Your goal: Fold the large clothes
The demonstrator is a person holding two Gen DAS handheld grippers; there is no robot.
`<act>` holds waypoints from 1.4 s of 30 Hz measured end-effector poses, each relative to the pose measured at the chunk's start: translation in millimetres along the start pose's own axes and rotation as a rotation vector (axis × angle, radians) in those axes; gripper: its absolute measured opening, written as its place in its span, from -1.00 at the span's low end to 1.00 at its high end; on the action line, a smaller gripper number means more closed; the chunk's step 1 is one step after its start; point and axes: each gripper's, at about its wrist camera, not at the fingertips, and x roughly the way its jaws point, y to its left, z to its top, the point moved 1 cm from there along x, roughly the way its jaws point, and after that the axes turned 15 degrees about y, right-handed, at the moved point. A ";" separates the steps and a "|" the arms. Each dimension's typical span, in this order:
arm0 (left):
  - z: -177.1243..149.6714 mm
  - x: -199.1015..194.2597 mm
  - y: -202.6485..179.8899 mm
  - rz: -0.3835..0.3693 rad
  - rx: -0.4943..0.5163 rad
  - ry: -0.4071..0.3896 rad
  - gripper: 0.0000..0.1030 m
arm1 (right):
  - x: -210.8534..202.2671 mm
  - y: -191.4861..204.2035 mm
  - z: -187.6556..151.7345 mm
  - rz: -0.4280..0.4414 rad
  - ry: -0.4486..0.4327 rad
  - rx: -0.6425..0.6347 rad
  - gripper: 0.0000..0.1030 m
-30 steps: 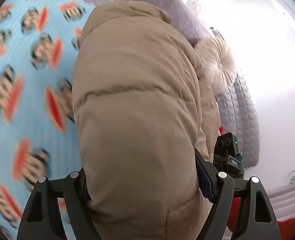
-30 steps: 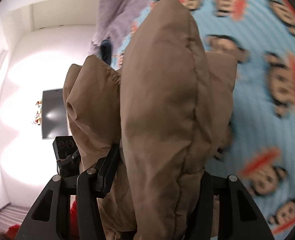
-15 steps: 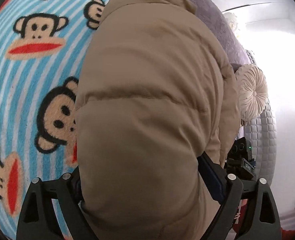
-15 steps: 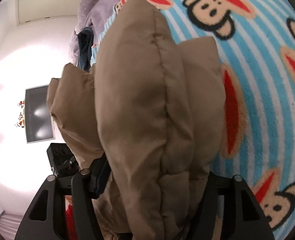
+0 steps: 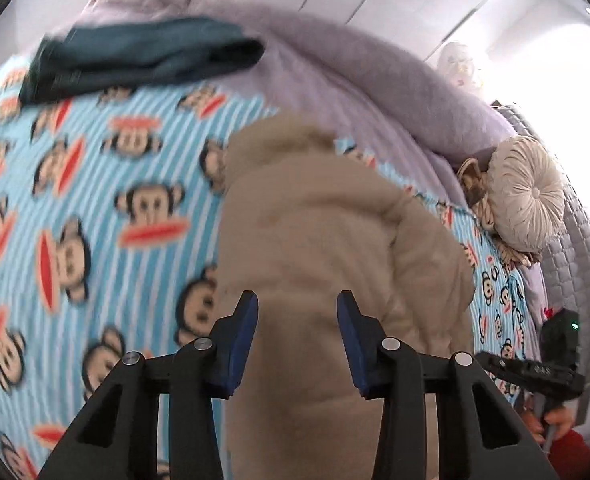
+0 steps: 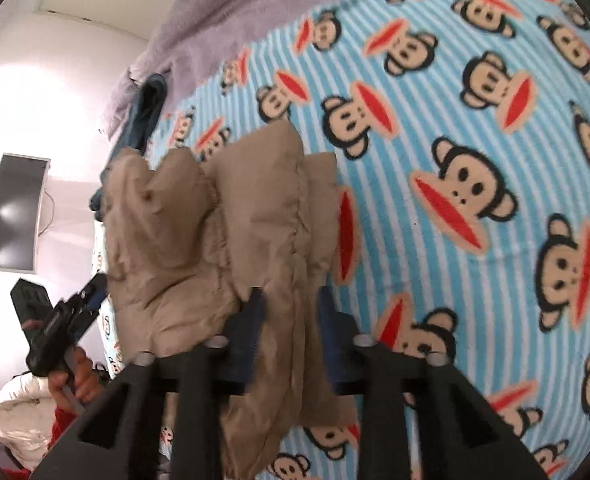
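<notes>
Both narrowing after standing wider before: left tool (image 5: 297, 300) and right tool (image 6: 287, 300) closing around tan puffer jacket (image 5: 327, 240), now lying further ahead on bed (image 5: 95, 216).

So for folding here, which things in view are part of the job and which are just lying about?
Job:
- tan puffer jacket
- left gripper, jaws closing, jacket between them
- right gripper, jaws closing, jacket between them

Lying about:
- monkey blanket
- dark blue garment
- purple blanket
- round cushion
</notes>
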 end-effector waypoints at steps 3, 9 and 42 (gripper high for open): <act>24.6 10.7 -24.8 0.071 0.083 -0.005 -0.16 | -14.5 28.8 -12.7 0.005 -0.028 -0.085 -0.58; 39.3 78.5 -60.4 0.242 0.211 0.039 -0.06 | 14.3 79.3 -31.2 -0.089 -0.006 -0.259 -0.58; 32.8 109.8 -66.9 0.348 0.282 0.058 -0.05 | 14.3 85.1 -14.8 -0.374 -0.230 -0.221 -0.51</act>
